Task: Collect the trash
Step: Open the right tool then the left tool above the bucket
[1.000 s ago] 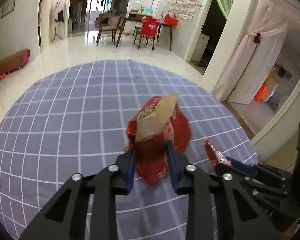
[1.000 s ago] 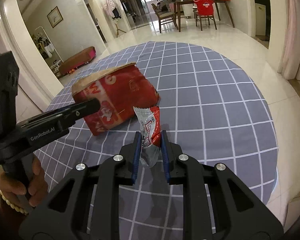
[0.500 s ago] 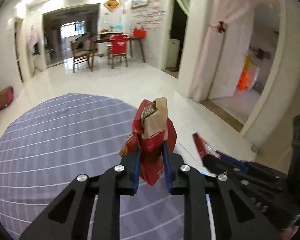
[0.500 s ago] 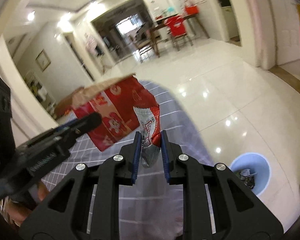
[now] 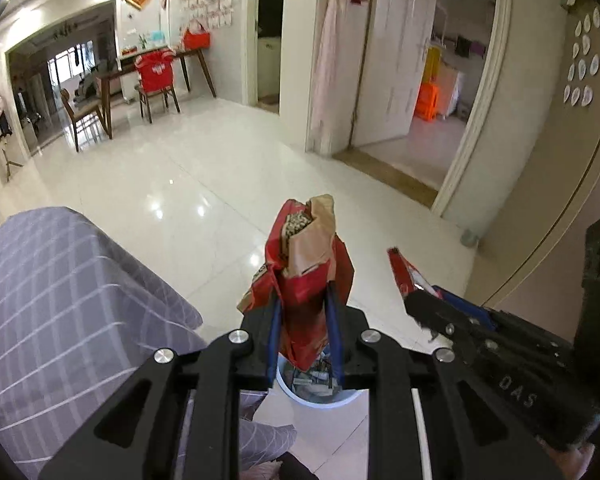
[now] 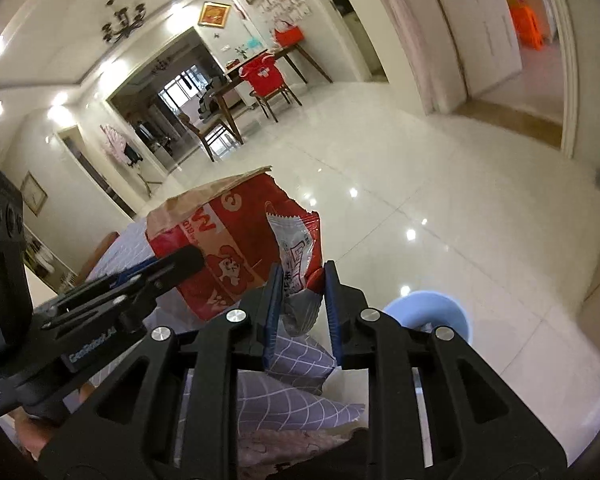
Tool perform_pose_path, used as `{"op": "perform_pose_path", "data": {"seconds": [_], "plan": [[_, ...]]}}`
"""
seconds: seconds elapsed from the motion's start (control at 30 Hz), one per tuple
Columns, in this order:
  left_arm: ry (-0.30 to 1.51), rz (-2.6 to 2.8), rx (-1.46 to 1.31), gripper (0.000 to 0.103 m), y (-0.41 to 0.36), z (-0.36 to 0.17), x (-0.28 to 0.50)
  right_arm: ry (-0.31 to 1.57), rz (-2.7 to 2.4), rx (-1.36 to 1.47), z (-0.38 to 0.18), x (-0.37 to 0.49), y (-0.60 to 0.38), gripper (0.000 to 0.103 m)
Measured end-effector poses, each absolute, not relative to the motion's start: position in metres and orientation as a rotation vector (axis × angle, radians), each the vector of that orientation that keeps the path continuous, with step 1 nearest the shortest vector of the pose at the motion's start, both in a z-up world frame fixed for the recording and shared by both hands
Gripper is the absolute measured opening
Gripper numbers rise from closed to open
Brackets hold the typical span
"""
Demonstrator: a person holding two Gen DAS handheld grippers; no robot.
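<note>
My left gripper [image 5: 304,300] is shut on a red and brown paper snack bag [image 5: 308,248] and holds it upright over a light blue trash bin [image 5: 320,396] on the floor. The bin has some litter in it. In the right wrist view the bag [image 6: 228,248] hangs from the left gripper [image 6: 180,260]. My right gripper [image 6: 300,276] is opening. A small red and white wrapper [image 6: 296,248] stands loosely between its blue pads, left of and above the bin [image 6: 432,312]. The same wrapper [image 5: 402,270] sticks out of the right gripper [image 5: 420,300] in the left wrist view.
The round table with its grey checked cloth [image 5: 60,300] is at the left, its cloth edge [image 6: 300,356] hanging below my grippers. Glossy white floor tiles [image 5: 220,184] stretch ahead. A dining table and chairs [image 5: 152,80] stand far back, and a doorway [image 5: 420,120] is at the right.
Both grippers have swung right, off the tabletop and out over the floor and the blue bin. The right jaws have widened around the wrapper. The left still grips the bag.
</note>
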State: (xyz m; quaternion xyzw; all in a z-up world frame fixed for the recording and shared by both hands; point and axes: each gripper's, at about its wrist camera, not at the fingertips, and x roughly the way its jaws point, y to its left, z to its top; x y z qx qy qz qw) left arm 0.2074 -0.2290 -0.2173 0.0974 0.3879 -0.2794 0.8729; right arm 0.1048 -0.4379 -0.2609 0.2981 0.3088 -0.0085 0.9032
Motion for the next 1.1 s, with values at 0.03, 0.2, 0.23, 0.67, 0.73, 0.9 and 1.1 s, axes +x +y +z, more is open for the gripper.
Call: {"op": "perform_pose_path", "data": {"seconds": [0.03,0.2,0.23,0.67,0.73,0.9,1.1], "plan": [[0.83,-0.581,0.213,0.02,-0.236,-0.226,0.213,0.659,-0.04,0.619,-0.272,0.109,-0.446,0.051],[0.901,-0.568,0.221,0.02,-0.242,-0.251,0.225,0.732,-0.098,0.652,-0.304,0.112,-0.468,0.061],[0.908,-0.566,0.227,0.02,-0.248,-0.255,0.227,0.737,-0.095,0.656,-0.308,0.11,-0.469,0.061],[0.947,-0.615,0.27,0.021,-0.277,-0.276,0.22,0.602,-0.194,0.624,-0.28,0.081,-0.47,0.067],[0.94,-0.621,0.269,0.021,-0.28,-0.274,0.219,0.589,-0.201,0.627,-0.278,0.076,-0.472,0.068],[0.909,-0.636,0.222,0.028,-0.284,-0.265,0.217,0.549,-0.213,0.657,-0.272,0.071,-0.477,0.069],[0.876,-0.572,0.256,0.066,-0.291,-0.262,0.215,0.534,-0.217,0.673,-0.269,0.059,-0.479,0.069]]}}
